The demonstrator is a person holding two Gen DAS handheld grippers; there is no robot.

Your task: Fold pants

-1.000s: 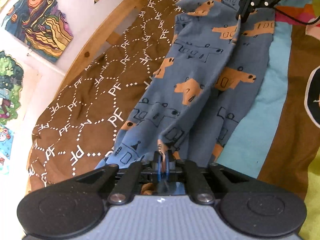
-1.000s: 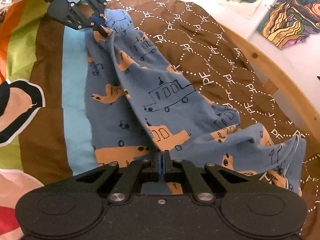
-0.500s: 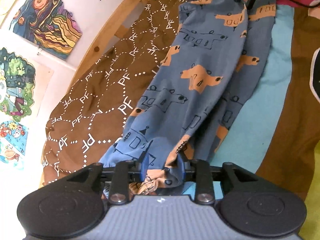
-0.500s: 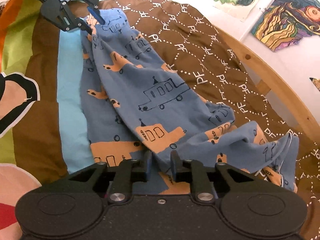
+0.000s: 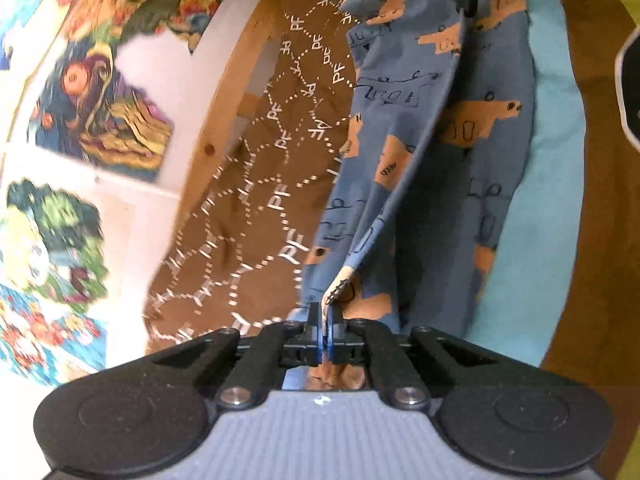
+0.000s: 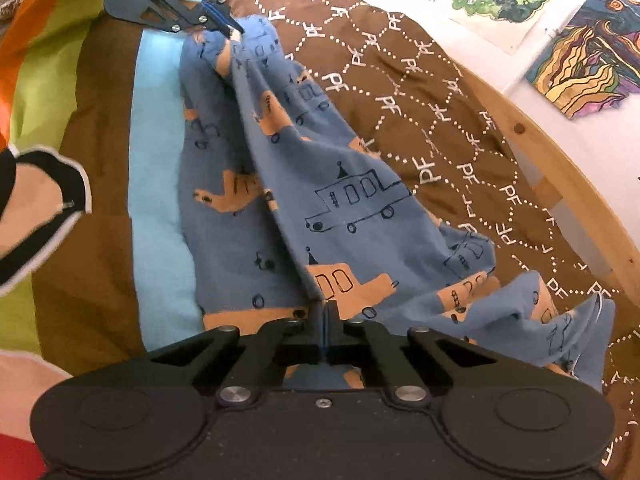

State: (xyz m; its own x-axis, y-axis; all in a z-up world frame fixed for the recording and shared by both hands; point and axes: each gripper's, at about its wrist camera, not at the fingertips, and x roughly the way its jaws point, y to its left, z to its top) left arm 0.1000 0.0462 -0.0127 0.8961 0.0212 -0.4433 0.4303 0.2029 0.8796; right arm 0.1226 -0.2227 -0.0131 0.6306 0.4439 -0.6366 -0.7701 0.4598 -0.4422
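Blue pants (image 6: pixel 344 216) with orange and outlined vehicle prints lie along a bed; they also show in the left wrist view (image 5: pixel 432 152). My left gripper (image 5: pixel 325 320) is shut on a fabric edge at one end and lifts it. It shows far off in the right wrist view (image 6: pixel 228 26), pinching the pants. My right gripper (image 6: pixel 325 312) is shut on a fold at the other end; it shows at the top of the left wrist view (image 5: pixel 468 4). A taut ridge of cloth runs between the two grippers.
The pants rest on a brown blanket with white "PF" marks (image 6: pixel 440 120) and a striped cover with a light blue band (image 6: pixel 156 160). A wooden bed rail (image 6: pixel 560 176) and a wall with posters (image 5: pixel 100 120) lie alongside.
Both grippers, open half a second ago, have shut on the pants again. The cloth between them is raised into a tight ridge. The left gripper's view has swung toward the wall.
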